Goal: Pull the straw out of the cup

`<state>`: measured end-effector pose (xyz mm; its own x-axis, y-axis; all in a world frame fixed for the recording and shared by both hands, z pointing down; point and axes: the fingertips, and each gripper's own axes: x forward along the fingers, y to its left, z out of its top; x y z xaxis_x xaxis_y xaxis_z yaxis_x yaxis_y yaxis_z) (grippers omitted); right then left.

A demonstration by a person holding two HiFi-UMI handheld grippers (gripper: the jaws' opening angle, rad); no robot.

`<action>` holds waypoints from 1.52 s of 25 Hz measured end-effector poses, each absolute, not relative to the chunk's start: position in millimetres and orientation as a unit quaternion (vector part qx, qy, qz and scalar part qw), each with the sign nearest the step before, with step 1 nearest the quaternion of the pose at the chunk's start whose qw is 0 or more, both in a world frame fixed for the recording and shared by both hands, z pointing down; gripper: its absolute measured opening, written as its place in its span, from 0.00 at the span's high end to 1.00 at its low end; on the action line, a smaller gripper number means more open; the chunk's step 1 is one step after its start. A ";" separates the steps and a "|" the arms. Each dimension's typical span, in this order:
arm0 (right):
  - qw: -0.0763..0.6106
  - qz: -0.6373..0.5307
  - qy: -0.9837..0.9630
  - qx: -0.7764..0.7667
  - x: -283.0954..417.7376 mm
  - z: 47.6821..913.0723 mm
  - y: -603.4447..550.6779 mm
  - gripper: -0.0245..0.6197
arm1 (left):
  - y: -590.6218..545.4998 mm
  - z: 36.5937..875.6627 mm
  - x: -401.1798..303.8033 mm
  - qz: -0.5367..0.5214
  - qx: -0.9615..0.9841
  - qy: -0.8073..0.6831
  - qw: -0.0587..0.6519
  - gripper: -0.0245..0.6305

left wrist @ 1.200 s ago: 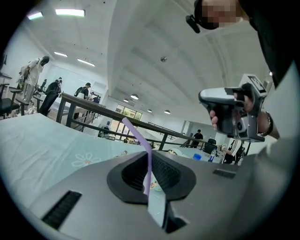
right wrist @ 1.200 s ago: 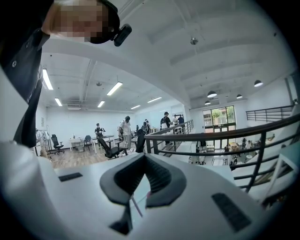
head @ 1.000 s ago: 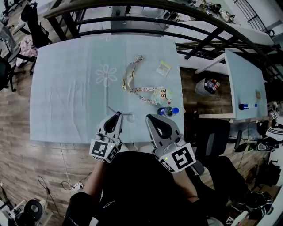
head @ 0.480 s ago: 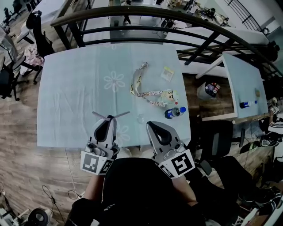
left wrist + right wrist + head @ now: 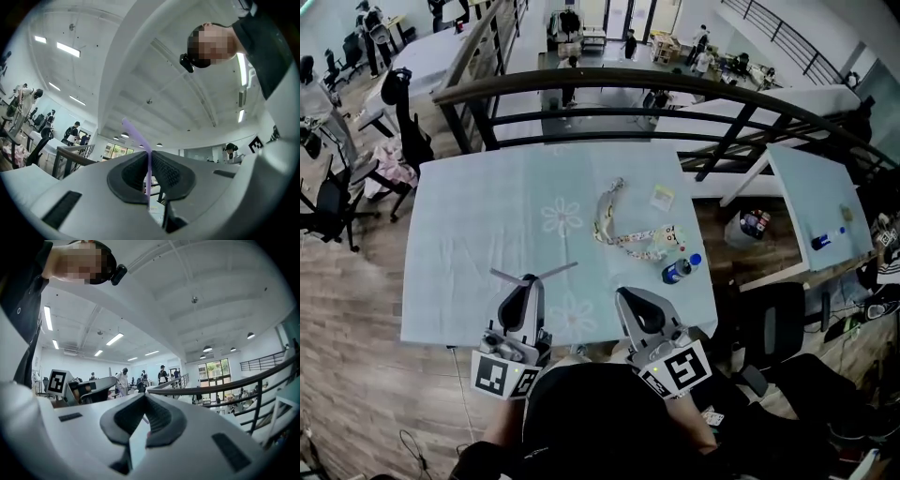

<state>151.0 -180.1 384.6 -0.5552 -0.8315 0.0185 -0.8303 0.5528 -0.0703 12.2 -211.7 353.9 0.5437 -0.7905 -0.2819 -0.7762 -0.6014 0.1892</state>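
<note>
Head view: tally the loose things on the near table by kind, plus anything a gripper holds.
Lanyard: 1
Bottle: 1
Small packet: 1
Straw, held in the left gripper: 1
Total: 4

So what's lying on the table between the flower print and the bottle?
A patterned strap lies there, looped on the tablecloth, between the flower print and the blue-capped bottle. Only the head view shows it.

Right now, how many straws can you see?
1. The straw is pinched in the shut jaws of the left gripper, over the near side of the table. I see no other, though one might hide under the grippers.
</note>
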 end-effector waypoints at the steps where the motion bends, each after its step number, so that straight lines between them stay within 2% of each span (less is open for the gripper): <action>1: 0.010 -0.032 0.881 -0.471 149.1 382.1 -179.5 0.95 | -210.8 350.3 8.3 -0.173 0.877 -0.448 0.017 0.91; 15: 0.040 -0.003 0.881 -0.472 147.5 353.8 -178.3 0.95 | -197.2 316.8 -4.3 -0.196 0.870 -0.451 -0.027 0.91; 22: 0.052 0.006 0.886 -0.460 139.9 343.1 -182.2 0.95 | -194.6 313.7 5.8 -0.168 0.876 -0.447 -0.061 0.91; 38: 0.046 0.004 0.884 -0.465 135.6 349.7 -175.7 0.95 | -189.2 324.2 17.5 -0.152 0.890 -0.427 -0.047 0.91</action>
